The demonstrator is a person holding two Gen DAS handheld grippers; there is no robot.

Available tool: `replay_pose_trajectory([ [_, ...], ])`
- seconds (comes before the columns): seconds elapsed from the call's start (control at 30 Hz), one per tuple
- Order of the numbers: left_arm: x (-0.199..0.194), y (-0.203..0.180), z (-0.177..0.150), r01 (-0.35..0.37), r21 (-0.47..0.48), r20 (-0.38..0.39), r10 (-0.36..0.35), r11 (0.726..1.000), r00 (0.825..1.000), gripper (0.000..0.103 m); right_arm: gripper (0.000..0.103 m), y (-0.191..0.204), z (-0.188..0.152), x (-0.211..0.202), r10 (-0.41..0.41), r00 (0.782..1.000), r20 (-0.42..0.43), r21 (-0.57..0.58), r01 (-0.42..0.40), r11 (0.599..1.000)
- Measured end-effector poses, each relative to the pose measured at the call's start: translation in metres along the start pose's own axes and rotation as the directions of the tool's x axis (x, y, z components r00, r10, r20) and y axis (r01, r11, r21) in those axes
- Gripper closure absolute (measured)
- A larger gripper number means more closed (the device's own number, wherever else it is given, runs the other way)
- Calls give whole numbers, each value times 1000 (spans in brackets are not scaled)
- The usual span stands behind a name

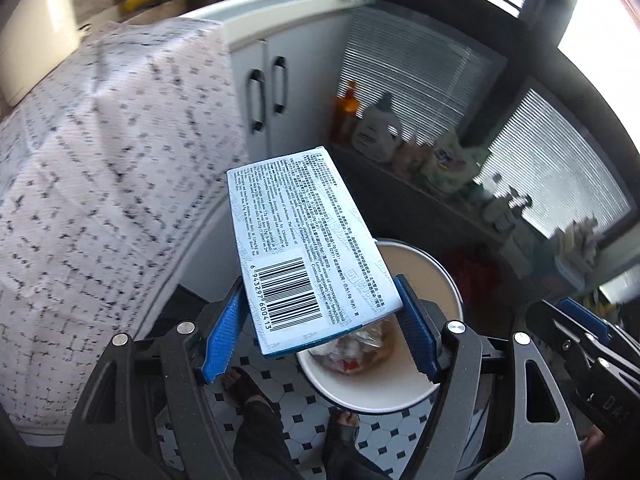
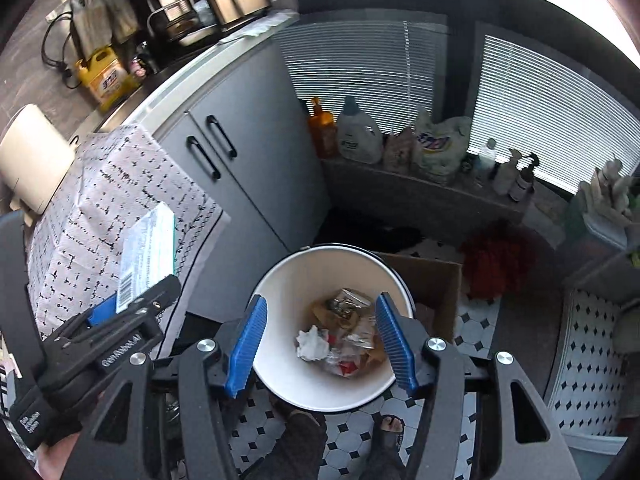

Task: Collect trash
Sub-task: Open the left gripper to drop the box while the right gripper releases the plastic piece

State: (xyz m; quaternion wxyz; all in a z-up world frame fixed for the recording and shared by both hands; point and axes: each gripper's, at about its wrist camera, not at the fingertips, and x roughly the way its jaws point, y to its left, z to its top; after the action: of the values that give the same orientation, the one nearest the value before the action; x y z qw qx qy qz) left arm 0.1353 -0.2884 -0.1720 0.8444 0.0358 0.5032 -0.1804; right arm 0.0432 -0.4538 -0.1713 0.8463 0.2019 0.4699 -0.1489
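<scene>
Left wrist view
Left hand-held gripper (image 1: 320, 328): its blue pads press on both sides of a light blue box (image 1: 304, 256), so it holds the box.
Box: flat, with a barcode and small print facing up. It sticks out over the near rim of the white bin (image 1: 376, 394).
Bin: on the black-and-white tile floor (image 1: 384, 440), with crumpled trash (image 1: 356, 350) at the bottom.
Cloth (image 1: 100, 200): white with dark marks, hanging on the left.
Right hand-held gripper (image 1: 576, 332): only its edge shows at the right; cannot tell how wide it is here.

Right wrist view
Right hand-held gripper (image 2: 320, 344): jaws apart, nothing between the pads. It is above the bin (image 2: 288, 280).
Trash (image 2: 340, 340): paper and wrappers lying inside the bin.
Left hand-held gripper (image 2: 120, 312): at the left, holding the box (image 2: 148, 252).
Cardboard box (image 2: 432, 284): brown, just behind the bin.
Cupboard (image 2: 240, 168): grey, two black handles.
Feet (image 2: 392, 426): in sandals, next to the bin.
</scene>
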Motion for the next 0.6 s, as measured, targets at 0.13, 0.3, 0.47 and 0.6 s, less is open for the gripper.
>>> replay_pose_trajectory([
  [0.13, 8, -19, -8, 39, 47, -33, -38, 998, 999, 32, 47, -16, -4, -2, -33, 999, -4, 28, 33, 999],
  [0.3, 24, -39, -17, 89, 79, -92, -81, 993, 992, 31, 47, -35, -8, -1, -64, 998, -11, 58, 64, 996],
  [0.47, 38, -56, -20, 137, 100, -126, -124, 986, 984, 23, 47, -50, -14, 3, -89, 996, -28, 86, 91, 992],
  [0.6, 40, -61, -22, 146, 105, -132, -132, 984, 982, 20, 47, -57, -16, 5, -97, 995, -36, 99, 100, 990],
])
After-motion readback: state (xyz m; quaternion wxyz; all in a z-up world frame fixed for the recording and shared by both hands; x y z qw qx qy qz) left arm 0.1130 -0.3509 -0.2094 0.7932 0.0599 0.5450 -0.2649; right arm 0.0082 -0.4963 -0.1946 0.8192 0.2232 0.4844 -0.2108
